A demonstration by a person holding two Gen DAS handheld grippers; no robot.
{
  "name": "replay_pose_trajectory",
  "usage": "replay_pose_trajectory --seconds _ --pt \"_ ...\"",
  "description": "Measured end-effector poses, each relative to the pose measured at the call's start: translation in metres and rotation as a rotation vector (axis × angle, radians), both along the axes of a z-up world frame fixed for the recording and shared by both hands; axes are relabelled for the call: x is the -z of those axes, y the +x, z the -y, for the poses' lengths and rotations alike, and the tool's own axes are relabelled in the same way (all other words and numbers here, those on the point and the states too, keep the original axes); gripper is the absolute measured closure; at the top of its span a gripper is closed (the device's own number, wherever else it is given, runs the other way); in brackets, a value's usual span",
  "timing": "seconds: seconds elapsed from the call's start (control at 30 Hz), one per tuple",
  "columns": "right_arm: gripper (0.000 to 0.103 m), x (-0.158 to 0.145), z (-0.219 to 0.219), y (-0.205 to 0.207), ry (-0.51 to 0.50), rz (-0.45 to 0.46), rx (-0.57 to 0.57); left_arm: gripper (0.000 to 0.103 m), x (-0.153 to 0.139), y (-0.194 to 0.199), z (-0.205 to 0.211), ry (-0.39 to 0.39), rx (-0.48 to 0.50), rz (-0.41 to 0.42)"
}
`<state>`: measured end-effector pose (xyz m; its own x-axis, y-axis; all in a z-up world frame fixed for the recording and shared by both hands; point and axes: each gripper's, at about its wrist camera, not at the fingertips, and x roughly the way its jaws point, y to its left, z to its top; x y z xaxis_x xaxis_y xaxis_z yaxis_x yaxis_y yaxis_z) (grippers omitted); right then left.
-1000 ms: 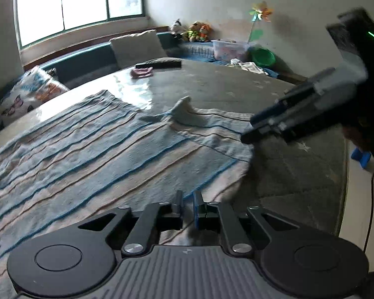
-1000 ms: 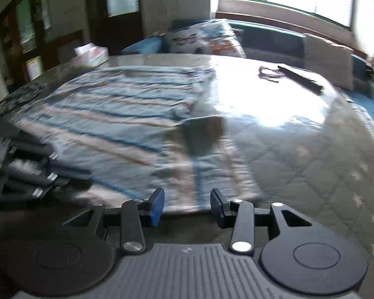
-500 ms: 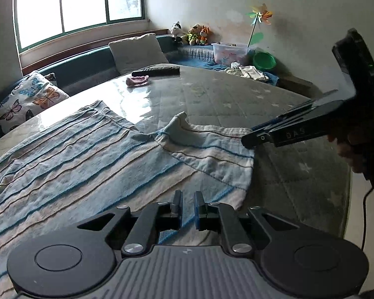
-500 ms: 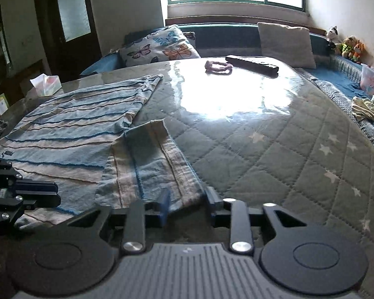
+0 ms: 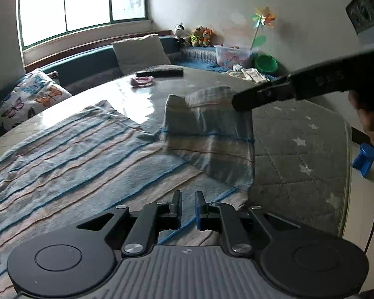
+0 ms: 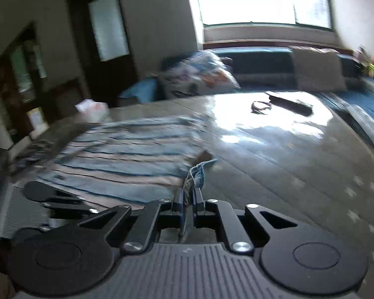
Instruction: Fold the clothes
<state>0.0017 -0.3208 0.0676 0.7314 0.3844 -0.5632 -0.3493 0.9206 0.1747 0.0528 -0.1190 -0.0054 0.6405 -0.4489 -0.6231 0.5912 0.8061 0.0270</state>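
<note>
A blue and beige striped garment [image 5: 87, 154] lies spread on the quilted table, and shows blurred in the right wrist view [image 6: 127, 154]. Its sleeve [image 5: 207, 124] is pulled up off the table into a tent. My right gripper [image 6: 188, 194] is shut on that sleeve's edge [image 6: 197, 174]; in the left wrist view its black tip [image 5: 239, 102] bites the raised cloth. My left gripper [image 5: 188, 196] hovers over the garment's near edge, its fingers drawn together to a narrow slit with nothing seen between them. It appears dark at the left [image 6: 32, 190].
A quilted grey table cover [image 5: 299, 164] runs to the right edge, with a blue stool [image 5: 365, 158] on the floor beyond. A black remote [image 5: 159, 71] and a pink scrunchie [image 5: 142, 81] lie at the far side. A tissue box [image 6: 92, 108] stands far left.
My right gripper, open at the sleeve's edge before, has shut on the sleeve and lifted it off the table. The left gripper has kept its narrow gap and tilted up slightly.
</note>
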Motion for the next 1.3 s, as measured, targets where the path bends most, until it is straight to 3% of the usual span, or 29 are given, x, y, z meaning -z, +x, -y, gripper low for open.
replay_pose_trajectory --seconds 0.17,0.33,0.4,0.47,0.73,1.03,1.17,1.3 --pt "0.097 -0.003 -0.049 0.006 -0.003 0.005 -0.137 0.089 -0.007 -0.010 -0.030 -0.001 -0.067 0.025" --pt "0.096 0.019 -0.086 0.012 -0.032 -0.036 -0.211 0.089 -0.010 -0.013 -0.058 -0.011 -0.148 0.033" --pt "0.087 0.029 -0.095 0.014 -0.039 -0.073 -0.233 0.089 -0.011 -0.013 -0.066 -0.015 -0.174 0.031" --pt "0.086 0.032 -0.098 0.013 -0.058 -0.080 -0.241 0.089 -0.014 -0.013 -0.070 -0.022 -0.186 0.035" --pt "0.086 0.028 -0.074 0.045 -0.119 -0.079 -0.161 0.089 -0.027 -0.008 -0.047 -0.076 -0.099 0.068" --pt "0.086 0.054 -0.080 0.101 -0.164 -0.111 -0.124 0.089 0.001 0.010 -0.021 -0.027 -0.022 -0.027" --pt "0.087 0.066 -0.086 0.114 -0.191 -0.123 -0.124 0.089 0.012 0.011 -0.022 -0.023 -0.020 -0.056" --pt "0.086 0.060 -0.087 0.108 -0.195 -0.115 -0.140 0.089 0.009 0.008 -0.026 -0.030 -0.030 -0.057"
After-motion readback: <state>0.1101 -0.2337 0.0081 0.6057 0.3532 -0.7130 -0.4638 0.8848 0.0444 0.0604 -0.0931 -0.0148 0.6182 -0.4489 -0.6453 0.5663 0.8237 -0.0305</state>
